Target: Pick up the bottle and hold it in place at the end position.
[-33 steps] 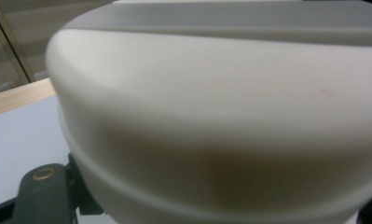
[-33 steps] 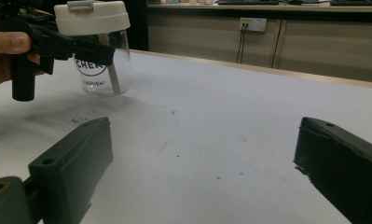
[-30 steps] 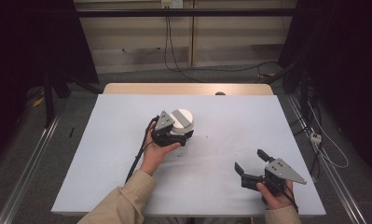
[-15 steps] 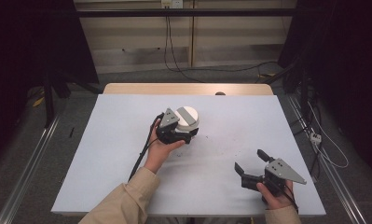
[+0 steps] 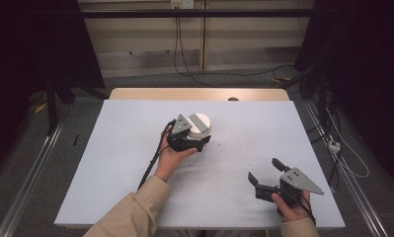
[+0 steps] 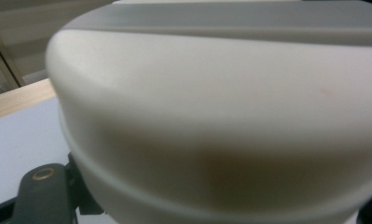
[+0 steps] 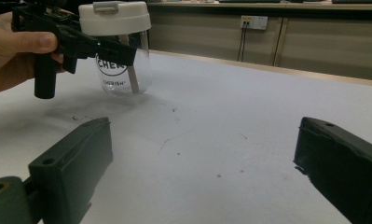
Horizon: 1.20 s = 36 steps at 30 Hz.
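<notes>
- Left gripper [image 5: 199, 143], held in the person's left hand [image 5: 171, 157], sits against the clear jar [image 7: 124, 70] near the middle of the table [image 5: 110, 163]; its jaws are closed narrowly on the jar just below the lid.
- White lid [image 5: 199, 124] with a grey flip tab [image 7: 105, 6] is on the jar; in the left gripper view the lid's side wall [image 6: 221, 121] looms directly ahead of the jaws.
- Jar stands upright on the table, body transparent with dark printed lettering, on the far side of the left gripper from the person's sleeve [image 5: 130, 212].
- Right gripper [image 5: 264, 176], in the right hand [image 5: 293, 210], rests well apart from the jar, toward the near right table edge; jaws wide, nothing between them.
- Small dark specks lie on the table surface between the two grippers.
</notes>
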{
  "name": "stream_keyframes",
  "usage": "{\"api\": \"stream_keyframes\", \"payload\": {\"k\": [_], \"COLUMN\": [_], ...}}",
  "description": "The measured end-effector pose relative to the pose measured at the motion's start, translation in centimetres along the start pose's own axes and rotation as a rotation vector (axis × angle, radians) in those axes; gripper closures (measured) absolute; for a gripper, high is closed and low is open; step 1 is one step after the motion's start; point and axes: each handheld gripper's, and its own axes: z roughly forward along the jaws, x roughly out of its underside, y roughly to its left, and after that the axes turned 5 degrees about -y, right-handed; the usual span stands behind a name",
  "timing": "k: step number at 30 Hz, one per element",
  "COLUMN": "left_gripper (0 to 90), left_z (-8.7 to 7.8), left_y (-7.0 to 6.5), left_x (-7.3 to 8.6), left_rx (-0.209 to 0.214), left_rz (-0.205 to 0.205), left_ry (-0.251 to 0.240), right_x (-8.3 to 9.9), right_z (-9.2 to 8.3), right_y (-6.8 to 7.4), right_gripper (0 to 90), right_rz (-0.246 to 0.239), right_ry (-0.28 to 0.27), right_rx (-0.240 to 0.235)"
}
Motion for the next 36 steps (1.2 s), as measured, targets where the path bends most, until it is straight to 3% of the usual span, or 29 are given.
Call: {"api": "stream_keyframes", "payload": {"k": [23, 36], "left_gripper": [18.5, 18.5], "left_z": [1.1, 1.1], "left_y": [-0.1, 0.0], "left_x": [1.0, 1.4], "left_rx": [0.033, 0.038], "left_rz": [0.024, 0.021], "left_ry": [0.022, -0.009], "right_x": [0.1, -0.3], "right_z": [0.3, 0.7], "right_y": [0.0, 0.1], "right_gripper": [3.6, 3.5], "right_rz": [0.009, -0.006], "right_ry": [0.012, 0.022], "right_rx": [0.001, 0.002]}}
